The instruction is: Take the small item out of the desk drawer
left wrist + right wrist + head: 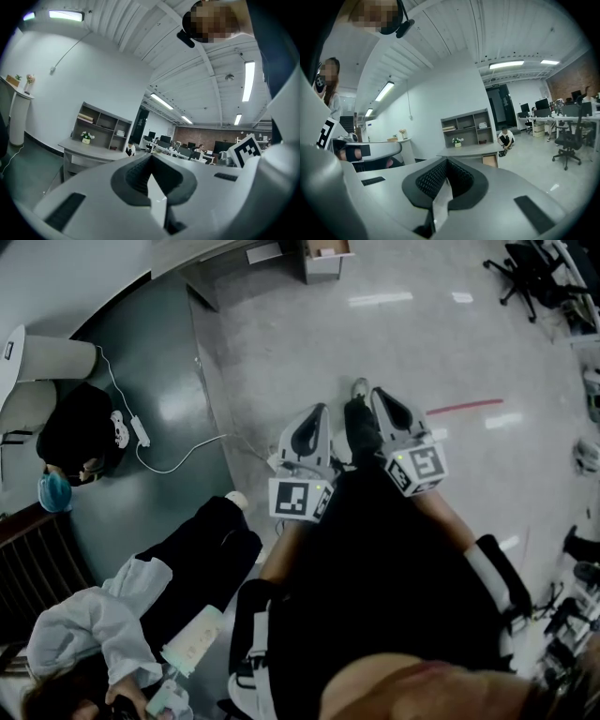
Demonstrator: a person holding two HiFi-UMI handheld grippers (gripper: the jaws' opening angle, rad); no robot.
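My left gripper (312,427) and right gripper (394,413) are held side by side close in front of my body, above the floor, both pointing forward. Each is shut with nothing between the jaws, as the left gripper view (151,160) and the right gripper view (446,161) show. The grey desk (471,151) stands far ahead across the floor, with its drawer (490,161) pulled open. In the head view the drawer (328,251) lies at the top edge. The small item cannot be seen from here.
A person in a white coat (94,629) sits low at my left, and another person (80,432) crouches by a white cable (169,463). A grey shelf unit (466,126) and a crouching person (505,138) are behind the desk. Office chairs (534,273) stand at the right.
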